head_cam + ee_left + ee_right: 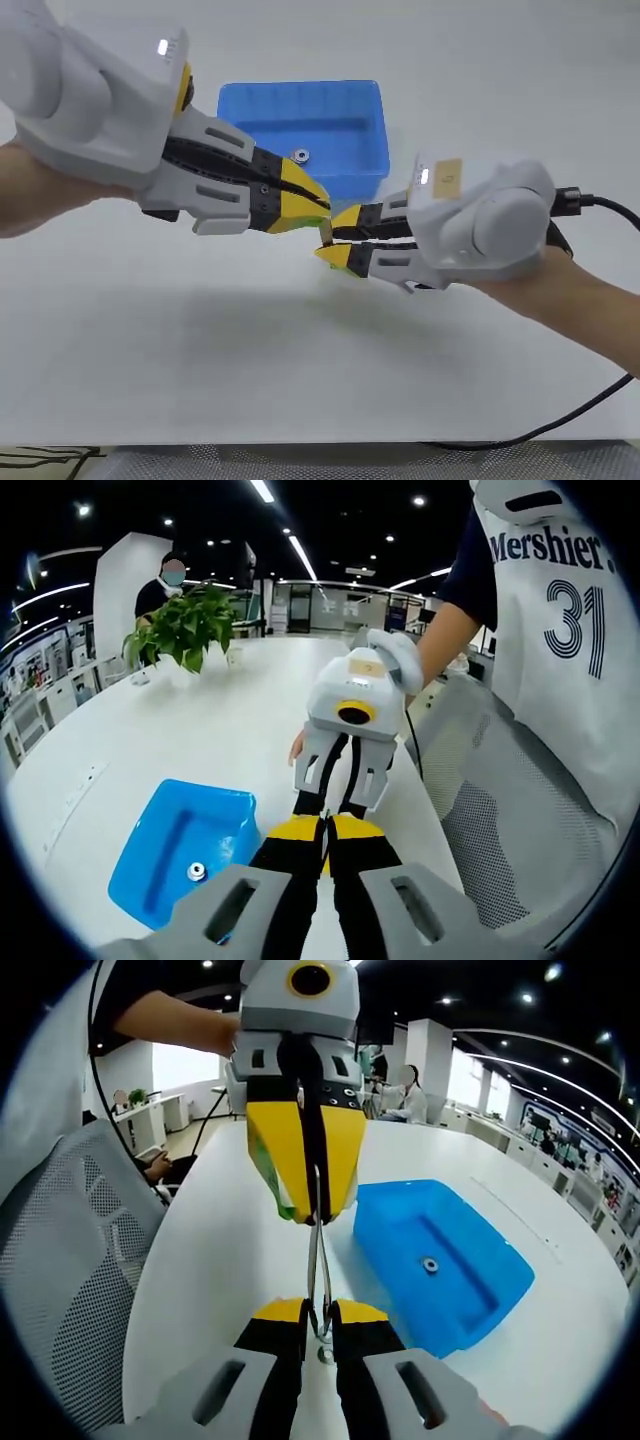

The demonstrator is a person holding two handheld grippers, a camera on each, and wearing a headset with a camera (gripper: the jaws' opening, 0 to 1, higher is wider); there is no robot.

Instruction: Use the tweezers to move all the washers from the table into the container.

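The right tool (320, 1312) is clamping the tweezers (319, 1260) near-shut at one end, the left tool (315, 1215) pinching the far end, with a washer (430, 1264) lying in the container (490, 1290) to its right; they're slick and springy, probably best gripped mid-shank.

Slim tweezers (318, 1260) of bright polished metal. The container (345, 110) is smooth blue plastic with a soft sheen; the washer (300, 155) inside is shiny metal. The bench (200, 340) is white, smooth, matt. The left tool (320, 205) and right tool (328, 245) are matt plastic.
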